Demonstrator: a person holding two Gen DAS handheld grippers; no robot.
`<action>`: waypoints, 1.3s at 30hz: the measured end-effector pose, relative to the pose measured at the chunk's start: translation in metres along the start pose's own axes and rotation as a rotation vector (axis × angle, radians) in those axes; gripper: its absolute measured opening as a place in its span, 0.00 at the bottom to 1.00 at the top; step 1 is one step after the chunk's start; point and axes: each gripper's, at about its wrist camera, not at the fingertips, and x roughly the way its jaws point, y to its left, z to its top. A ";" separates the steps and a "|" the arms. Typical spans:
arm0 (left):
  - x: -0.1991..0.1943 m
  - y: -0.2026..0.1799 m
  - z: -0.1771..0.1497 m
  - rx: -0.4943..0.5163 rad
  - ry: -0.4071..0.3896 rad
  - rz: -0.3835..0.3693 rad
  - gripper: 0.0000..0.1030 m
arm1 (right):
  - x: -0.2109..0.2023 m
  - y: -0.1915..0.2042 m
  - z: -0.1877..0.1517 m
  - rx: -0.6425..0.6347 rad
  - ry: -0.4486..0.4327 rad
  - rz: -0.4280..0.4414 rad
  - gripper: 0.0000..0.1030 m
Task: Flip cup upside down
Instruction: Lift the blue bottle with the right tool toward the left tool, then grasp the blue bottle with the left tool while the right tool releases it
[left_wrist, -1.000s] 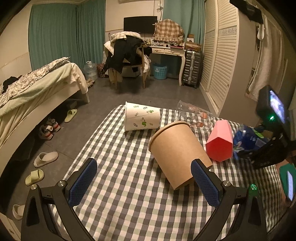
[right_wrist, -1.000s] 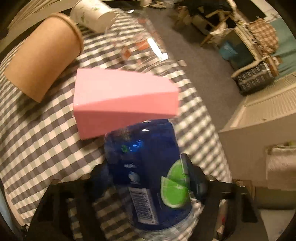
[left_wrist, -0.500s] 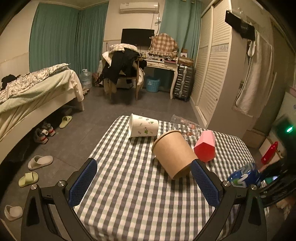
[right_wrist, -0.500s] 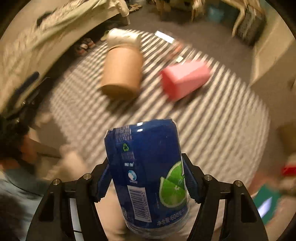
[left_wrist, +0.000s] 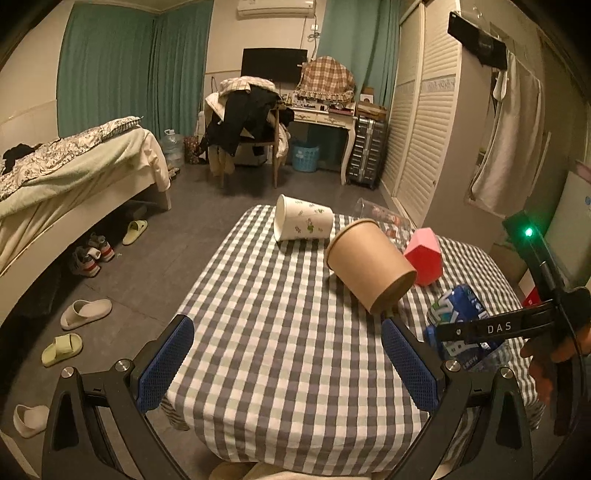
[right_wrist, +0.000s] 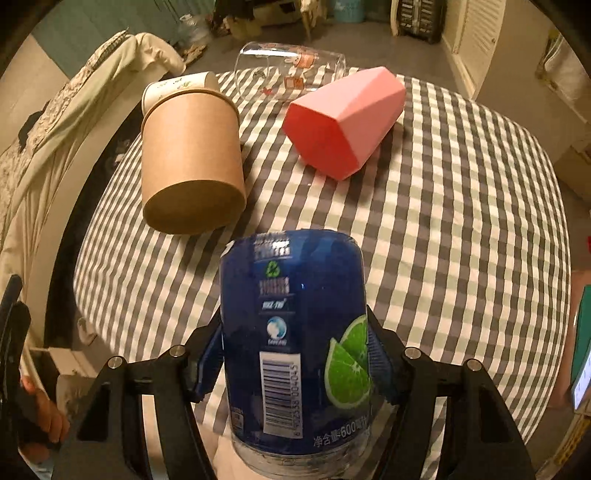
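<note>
My right gripper (right_wrist: 295, 350) is shut on a blue plastic cup with a lime label (right_wrist: 295, 332) and holds it above the near edge of the checkered table (right_wrist: 461, 221). The cup also shows in the left wrist view (left_wrist: 461, 325), tilted, at the table's right edge. My left gripper (left_wrist: 288, 362) is open and empty above the table's front edge. A brown paper cup (left_wrist: 369, 264) (right_wrist: 192, 162) lies on its side in the middle of the table, its base towards me.
A pink faceted cup (right_wrist: 343, 118) (left_wrist: 424, 258), a white patterned paper cup (left_wrist: 303, 223) and a clear glass (right_wrist: 291, 70) lie on their sides at the far end. A bed (left_wrist: 74, 177) stands left, slippers (left_wrist: 85, 314) lie on the floor.
My right gripper has swung round with the blue cup and now faces along the table. My left gripper has pulled back and up from the brown cup.
</note>
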 end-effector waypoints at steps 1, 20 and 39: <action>0.001 -0.002 0.000 0.003 0.005 0.001 1.00 | 0.002 0.005 -0.002 -0.002 -0.020 0.006 0.64; 0.012 -0.143 -0.021 0.109 0.059 -0.140 1.00 | -0.135 -0.065 -0.114 0.146 -0.584 -0.251 0.92; 0.068 -0.203 -0.070 0.145 0.025 -0.023 0.99 | -0.087 -0.131 -0.155 0.228 -0.489 -0.190 0.92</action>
